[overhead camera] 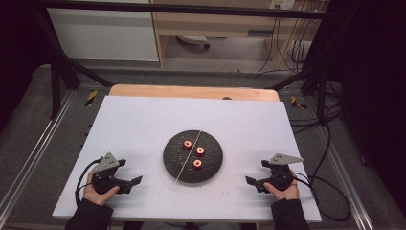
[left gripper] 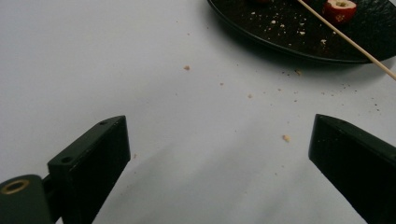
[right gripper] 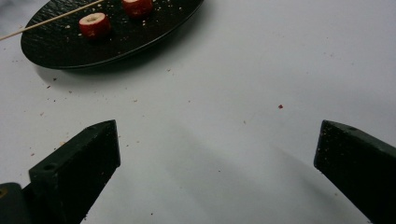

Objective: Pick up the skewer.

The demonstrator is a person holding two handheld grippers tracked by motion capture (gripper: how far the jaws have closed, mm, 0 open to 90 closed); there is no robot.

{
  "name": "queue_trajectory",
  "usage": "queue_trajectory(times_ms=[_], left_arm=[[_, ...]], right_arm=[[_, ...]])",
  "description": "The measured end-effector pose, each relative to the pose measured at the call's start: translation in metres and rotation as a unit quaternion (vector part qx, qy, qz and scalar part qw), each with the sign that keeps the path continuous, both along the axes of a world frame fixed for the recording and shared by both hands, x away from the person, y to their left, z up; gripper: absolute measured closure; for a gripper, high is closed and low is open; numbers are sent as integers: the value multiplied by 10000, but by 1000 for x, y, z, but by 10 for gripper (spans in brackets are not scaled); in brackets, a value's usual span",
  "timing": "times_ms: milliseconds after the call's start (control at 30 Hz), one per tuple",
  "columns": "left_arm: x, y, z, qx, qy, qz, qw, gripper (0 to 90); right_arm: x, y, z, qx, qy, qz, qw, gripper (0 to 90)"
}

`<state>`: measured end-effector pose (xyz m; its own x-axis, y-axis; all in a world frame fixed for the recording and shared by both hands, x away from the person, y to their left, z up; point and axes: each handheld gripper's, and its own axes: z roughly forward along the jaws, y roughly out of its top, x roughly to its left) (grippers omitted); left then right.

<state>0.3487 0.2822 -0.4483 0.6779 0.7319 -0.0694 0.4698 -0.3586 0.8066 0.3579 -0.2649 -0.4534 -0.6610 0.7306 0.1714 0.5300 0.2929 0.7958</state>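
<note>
Both grippers, left gripper (overhead camera: 135,181) and right gripper (overhead camera: 250,181), rest wide open and empty on the bench (overhead camera: 134,124); a careless grasp could roll the skewer (overhead camera: 188,155) or fruit slices (overhead camera: 200,151) off the plate (overhead camera: 170,158).

Your left hand (overhead camera: 98,191) holds the left gripper (overhead camera: 135,182) low at the near left, its jaws pointing inward to the right and spread wide with nothing between them. Your right hand (overhead camera: 283,189) holds the right gripper (overhead camera: 249,182) at the near right, mirrored, jaws pointing inward to the left, also wide apart and empty. Both dark sleeves enter from the bottom edge.
</note>
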Motion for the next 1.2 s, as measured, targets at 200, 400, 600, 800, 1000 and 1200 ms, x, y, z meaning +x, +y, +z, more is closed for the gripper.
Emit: queue_trajectory(times_ms=[200, 400, 600, 800, 1000, 1200], left_arm=[[-1, -4, 3, -19, -30, -38, 10000, 35], [-3, -8, 8, -72, -53, -87, 9999, 31], [-3, -12, 11, -105, -45, -61, 9999, 40], [-3, -21, 13, -128, -7, -30, 9999, 75], [-4, -36, 17, -82, 16, -132, 9999, 122], [-4, -51, 21, -100, 2, -233, 9997, 217]], right_arm=[[0, 0, 1, 27, -8, -17, 10000, 10], [0, 0, 1, -14, -5, -12, 10000, 11], [0, 0, 1, 11, -18, -29, 10000, 9], [0, 0, 1, 9, -22, -37, 10000, 9], [0, 0, 1, -3, -6, -46, 10000, 10], [-1, -1, 1, -3, -30, -57, 10000, 9]])
